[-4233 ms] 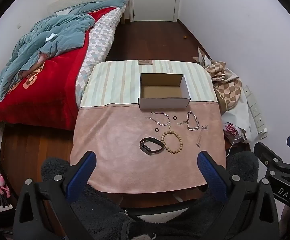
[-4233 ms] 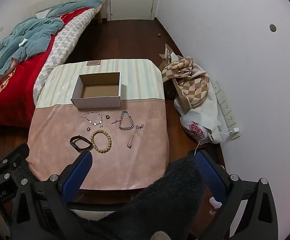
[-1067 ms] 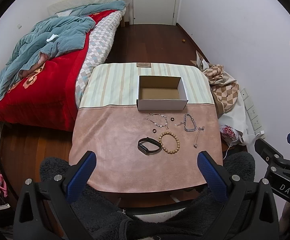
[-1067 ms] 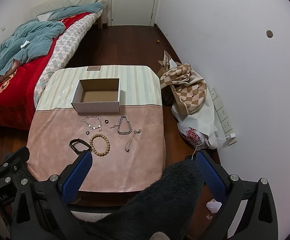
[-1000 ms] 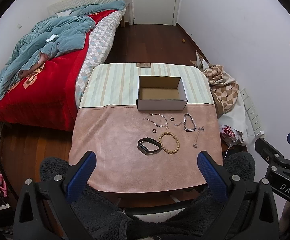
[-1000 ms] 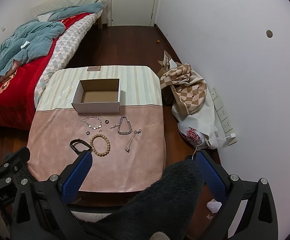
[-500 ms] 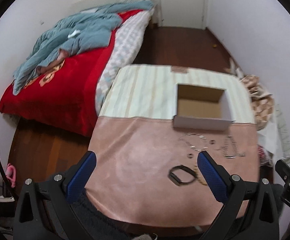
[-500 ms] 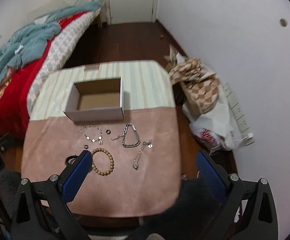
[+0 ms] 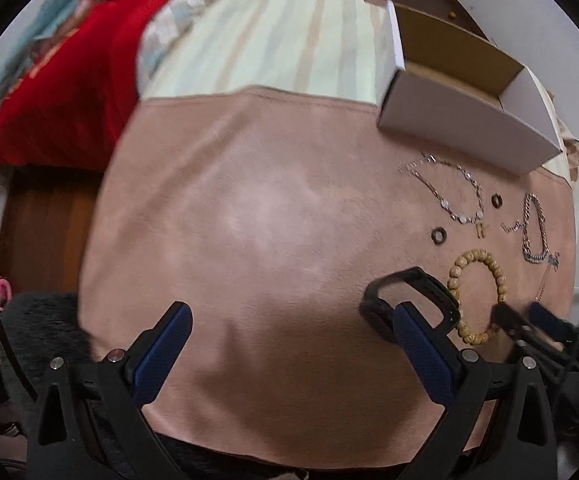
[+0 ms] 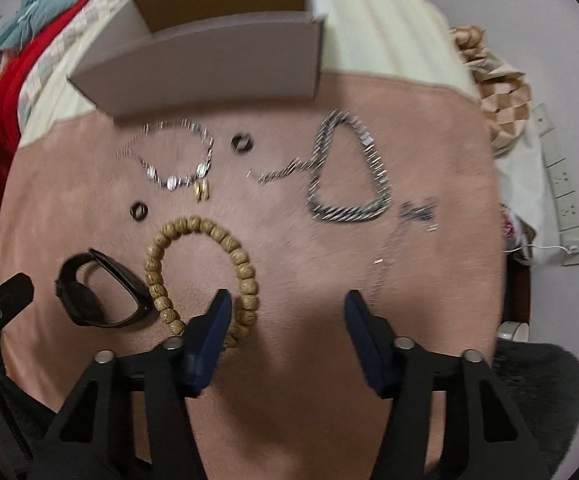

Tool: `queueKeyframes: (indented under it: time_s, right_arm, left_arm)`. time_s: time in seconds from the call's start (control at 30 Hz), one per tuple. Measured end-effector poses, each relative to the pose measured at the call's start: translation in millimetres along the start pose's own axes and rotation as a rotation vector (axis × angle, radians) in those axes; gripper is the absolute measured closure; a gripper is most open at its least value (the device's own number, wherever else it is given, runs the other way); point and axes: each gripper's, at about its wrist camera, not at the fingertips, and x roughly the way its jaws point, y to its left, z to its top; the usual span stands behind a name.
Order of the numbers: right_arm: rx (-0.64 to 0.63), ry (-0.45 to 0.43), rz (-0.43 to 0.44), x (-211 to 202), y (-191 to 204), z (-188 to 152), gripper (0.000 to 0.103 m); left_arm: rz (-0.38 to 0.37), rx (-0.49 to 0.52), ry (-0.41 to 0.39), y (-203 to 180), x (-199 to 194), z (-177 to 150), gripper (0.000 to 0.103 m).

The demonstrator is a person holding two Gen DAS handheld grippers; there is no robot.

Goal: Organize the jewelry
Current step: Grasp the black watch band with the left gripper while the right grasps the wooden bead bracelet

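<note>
Jewelry lies on the pink cloth of the table [image 9: 249,240]: a wooden bead bracelet [image 10: 203,268], a black band [image 10: 97,288], a thick silver chain [image 10: 349,172], a crystal bracelet [image 10: 177,156], two dark rings [image 10: 242,143] and a thin chain [image 10: 389,252]. An open white cardboard box [image 10: 209,60] stands behind them. My right gripper [image 10: 287,304] is open low over the cloth, its left finger over the bead bracelet's near edge. My left gripper [image 9: 289,320] is open and empty, its right finger in front of the black band [image 9: 409,304].
A bed with a red cover [image 9: 49,72] stands left of the table. A checked cloth bundle [image 10: 497,92] and a white power strip [image 10: 561,176] lie on the floor at the right. The table's far half is striped.
Both grippers have dropped and moved forward, close to the table. The right gripper's fingers now stand narrower, at the bead bracelet. The jewelry has not moved.
</note>
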Motion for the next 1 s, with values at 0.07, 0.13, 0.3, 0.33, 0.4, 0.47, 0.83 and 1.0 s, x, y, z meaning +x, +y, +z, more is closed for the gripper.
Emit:
queueKeyframes:
  time_s: [0.07,0.13,0.3,0.33,0.4,0.47,0.83,1.0]
  right_arm:
    - [-0.041,-0.028,-0.019,0,9,-3,0.066]
    - [-0.051,-0.027,-0.024,-1,13,-4,0.088]
    - [-0.032,0.000,-0.022,-4,5,-10,0.094]
    - [-0.032,0.003,-0.021,-5,5,-12,0.094]
    - [-0.027,0.005,-0.020,-6,4,-13,0.093]
    - [-0.028,0.003,-0.025,-8,4,-12,0.092]
    - [-0.034,-0.071,-0.043,-6,5,-8,0.093]
    - [0.009,-0.062,-0.004,-4,-7,-4,0.094]
  left_arm:
    - [-0.038,0.004,0.019,-4,5,1,0.001]
    - [-0.081,0.019,0.029,-12,11,2,0.005]
    - [-0.114,0.075,0.061,-27,27,1,0.056]
    - [-0.120,0.087,0.070,-29,30,-1,0.064]
    - [-0.108,0.115,0.051,-33,30,-3,0.085]
    - [-0.105,0.142,0.038,-33,31,-2,0.086]
    - [-0.057,0.161,-0.034,-26,28,9,0.088]
    - [-0.052,0.160,-0.061,-29,18,12,0.095]
